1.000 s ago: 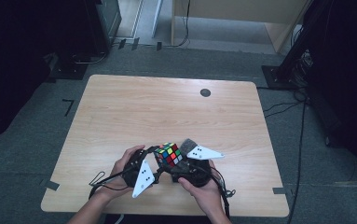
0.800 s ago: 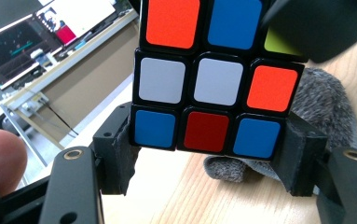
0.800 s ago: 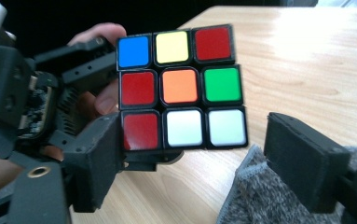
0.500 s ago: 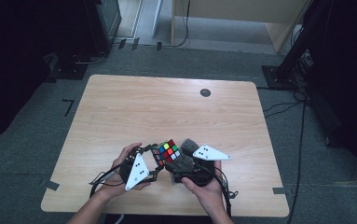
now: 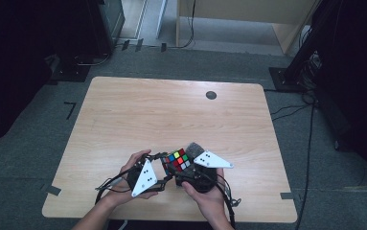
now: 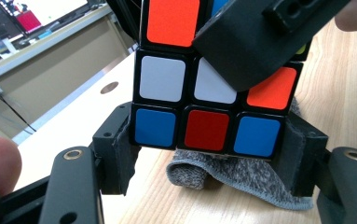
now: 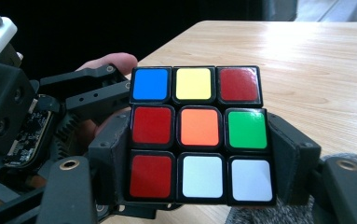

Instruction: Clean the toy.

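Here both tools, left and right, seemingly clamp the cube.

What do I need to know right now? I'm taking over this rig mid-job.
Left gripper: shut on the cube, pads on the lowest layer seen in the left gripper view.
Right gripper: jaws have just been closing; the cube is between them, pads against its sides.
Things: cube held near the table's near edge, above a grey cloth.
Done: cube gripped from both sides.
Left: the faces show mixed colours, so it is unsolved; a layer turn likely comes next.
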The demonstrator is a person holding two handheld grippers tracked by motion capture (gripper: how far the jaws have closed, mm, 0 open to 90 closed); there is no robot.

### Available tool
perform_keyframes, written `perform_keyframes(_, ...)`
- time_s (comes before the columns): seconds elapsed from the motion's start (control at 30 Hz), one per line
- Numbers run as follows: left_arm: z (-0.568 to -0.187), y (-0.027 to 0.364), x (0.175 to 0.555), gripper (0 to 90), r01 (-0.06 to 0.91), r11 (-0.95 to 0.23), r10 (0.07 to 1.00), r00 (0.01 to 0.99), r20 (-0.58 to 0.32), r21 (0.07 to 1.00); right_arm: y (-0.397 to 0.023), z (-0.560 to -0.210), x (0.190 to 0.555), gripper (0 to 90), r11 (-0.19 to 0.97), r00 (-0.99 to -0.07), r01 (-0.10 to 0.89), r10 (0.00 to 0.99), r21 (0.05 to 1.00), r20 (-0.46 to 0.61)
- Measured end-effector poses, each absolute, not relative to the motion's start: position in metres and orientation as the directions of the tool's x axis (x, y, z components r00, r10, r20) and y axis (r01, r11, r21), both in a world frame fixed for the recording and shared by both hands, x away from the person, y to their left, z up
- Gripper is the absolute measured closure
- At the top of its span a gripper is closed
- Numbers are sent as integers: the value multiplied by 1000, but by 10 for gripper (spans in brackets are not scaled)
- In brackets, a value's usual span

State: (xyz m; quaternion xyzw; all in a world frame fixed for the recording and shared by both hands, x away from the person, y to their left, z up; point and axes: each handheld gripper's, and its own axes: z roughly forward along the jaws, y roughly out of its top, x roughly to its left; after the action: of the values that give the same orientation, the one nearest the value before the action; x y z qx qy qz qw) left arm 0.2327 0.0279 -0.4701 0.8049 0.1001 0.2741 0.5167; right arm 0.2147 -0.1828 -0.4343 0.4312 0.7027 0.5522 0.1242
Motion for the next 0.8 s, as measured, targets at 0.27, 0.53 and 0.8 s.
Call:
perform_keyframes(0.27, -468, 26, 231, 275, -127, -439, 448, 827, 339, 889, -178, -436, 214, 338, 25, -585, 487, 752, 873, 304)
perform_keyframes(0.53, -467, 30, 232, 337, -132, -430, 467, 814, 346, 893, -182, -434, 214, 193, 21, -603, 460, 741, 888, 295)
perform_keyframes(0.8, -465, 52, 249, 340, -28, -378, 549, 798, 249, 925, -222, -435, 220, 154, -55, -521, 434, 799, 899, 300)
